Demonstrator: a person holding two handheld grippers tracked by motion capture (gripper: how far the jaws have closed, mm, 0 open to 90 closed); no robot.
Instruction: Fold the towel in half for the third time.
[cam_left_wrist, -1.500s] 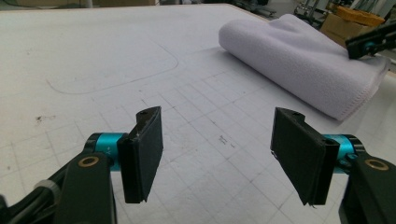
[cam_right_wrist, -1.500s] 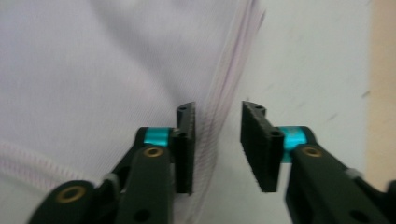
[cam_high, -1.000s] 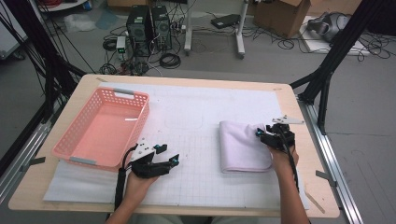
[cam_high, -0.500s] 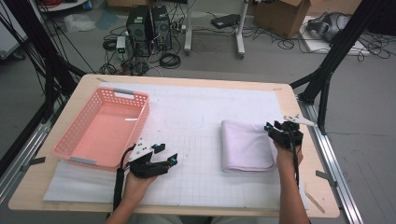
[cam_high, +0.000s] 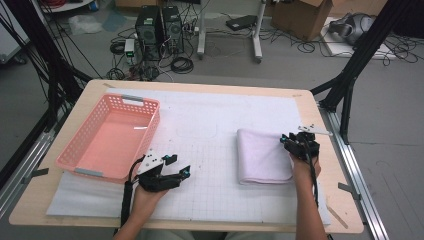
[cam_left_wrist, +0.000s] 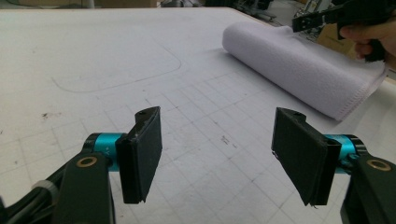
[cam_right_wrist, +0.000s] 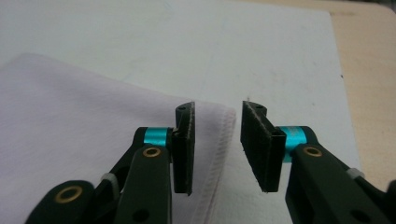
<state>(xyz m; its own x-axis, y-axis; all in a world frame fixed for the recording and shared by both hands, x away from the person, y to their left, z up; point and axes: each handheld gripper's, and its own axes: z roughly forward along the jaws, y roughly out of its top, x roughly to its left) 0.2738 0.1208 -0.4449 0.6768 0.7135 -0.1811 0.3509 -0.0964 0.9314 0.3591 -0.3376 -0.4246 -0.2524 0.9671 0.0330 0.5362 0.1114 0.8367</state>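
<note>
A folded pale lilac towel (cam_high: 262, 155) lies flat on the right part of the white gridded mat (cam_high: 215, 125). My right gripper (cam_high: 291, 141) hovers at the towel's right hem. In the right gripper view the towel (cam_right_wrist: 84, 116) runs under the left jaw, and the stitched hem lies below the gap of the right gripper (cam_right_wrist: 218, 106). Those jaws have just been closing, but the pads press on nothing. My left gripper (cam_high: 179, 165) rests low on the mat beside the basket. It stands open (cam_left_wrist: 218, 113) with only bare mat between its jaws, and the towel (cam_left_wrist: 299, 65) lies beyond it.
A pink plastic basket (cam_high: 152, 130) sits at the left of the mat with a small white scrap inside. The wooden table edge (cam_high: 330, 165) runs just right of the towel. Beyond the table, computers, cables and boxes lie on the floor.
The right gripper has shifted slightly rightward, from over the towel to its right hem, and its jaws have narrowed. The towel's right side now lies flat. The left gripper has kept still.
</note>
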